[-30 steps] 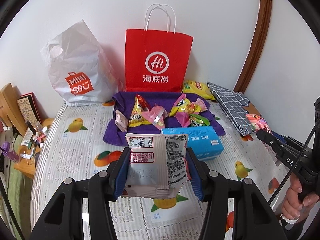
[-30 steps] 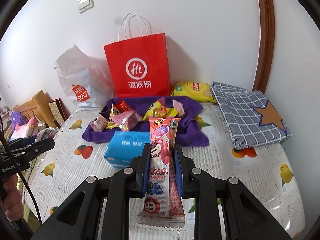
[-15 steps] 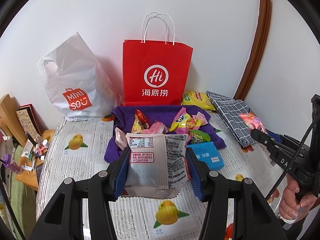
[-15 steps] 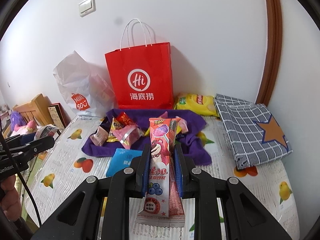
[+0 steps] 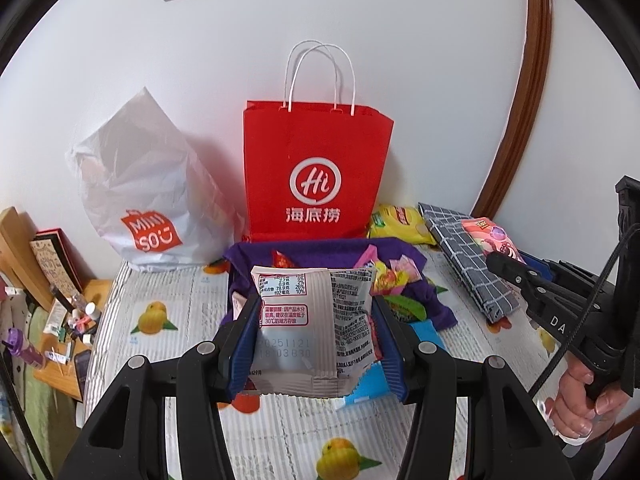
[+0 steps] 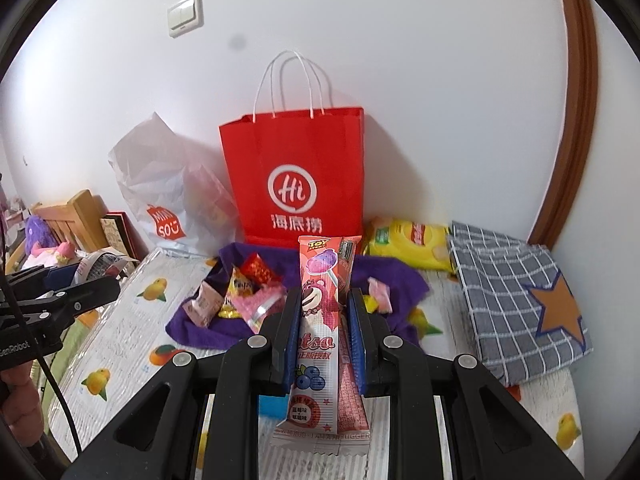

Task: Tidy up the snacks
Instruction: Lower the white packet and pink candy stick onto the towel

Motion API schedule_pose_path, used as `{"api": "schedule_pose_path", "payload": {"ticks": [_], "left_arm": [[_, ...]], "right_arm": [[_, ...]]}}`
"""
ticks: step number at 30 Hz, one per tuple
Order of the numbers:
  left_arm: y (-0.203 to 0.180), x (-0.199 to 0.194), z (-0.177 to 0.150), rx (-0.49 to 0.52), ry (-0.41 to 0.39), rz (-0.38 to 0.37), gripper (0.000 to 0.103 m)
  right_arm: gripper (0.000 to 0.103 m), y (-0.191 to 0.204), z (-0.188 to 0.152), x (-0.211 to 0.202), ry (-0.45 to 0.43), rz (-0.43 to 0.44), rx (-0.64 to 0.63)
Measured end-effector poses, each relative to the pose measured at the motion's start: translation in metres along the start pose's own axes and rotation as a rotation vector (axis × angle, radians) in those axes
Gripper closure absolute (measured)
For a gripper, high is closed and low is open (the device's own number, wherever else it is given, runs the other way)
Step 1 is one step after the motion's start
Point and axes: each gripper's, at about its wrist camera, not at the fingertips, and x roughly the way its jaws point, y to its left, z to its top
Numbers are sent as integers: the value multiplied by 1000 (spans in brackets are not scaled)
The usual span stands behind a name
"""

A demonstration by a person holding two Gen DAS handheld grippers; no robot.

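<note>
My left gripper [image 5: 314,320] is shut on a white snack packet [image 5: 316,312] with red-boxed print and holds it above the table. My right gripper [image 6: 323,312] is shut on a long pink lollipop packet [image 6: 320,320], held upright; it also shows at the right of the left wrist view [image 5: 490,240]. Behind both, a purple cloth [image 6: 384,276] carries several loose snacks [image 6: 240,292]. A red paper bag [image 5: 316,168] with white handles stands upright against the wall behind the cloth.
A white plastic Miniso bag [image 5: 148,200] stands left of the red bag. A yellow chip bag [image 6: 412,244] and a grey checked cloth bag [image 6: 516,296] lie at the right. A blue packet [image 5: 372,388] lies under my left gripper. Clutter fills the left side table [image 5: 60,320].
Both grippers have risen and tilted up with their packets still held; the red bag and wall now fill more of each view, and the blue packet has slid under the fingers.
</note>
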Motion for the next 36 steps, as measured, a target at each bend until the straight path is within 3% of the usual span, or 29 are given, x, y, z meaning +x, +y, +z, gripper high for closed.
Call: {"api": "schedule_pose_path", "payload": {"ticks": [30, 36], "left_arm": [[15, 88, 69, 38, 12, 45, 52], [26, 117, 77, 22, 31, 46, 52]], "right_arm": [[81, -16, 58, 89, -2, 3, -20], [81, -20, 50, 121, 41, 22, -14]]}}
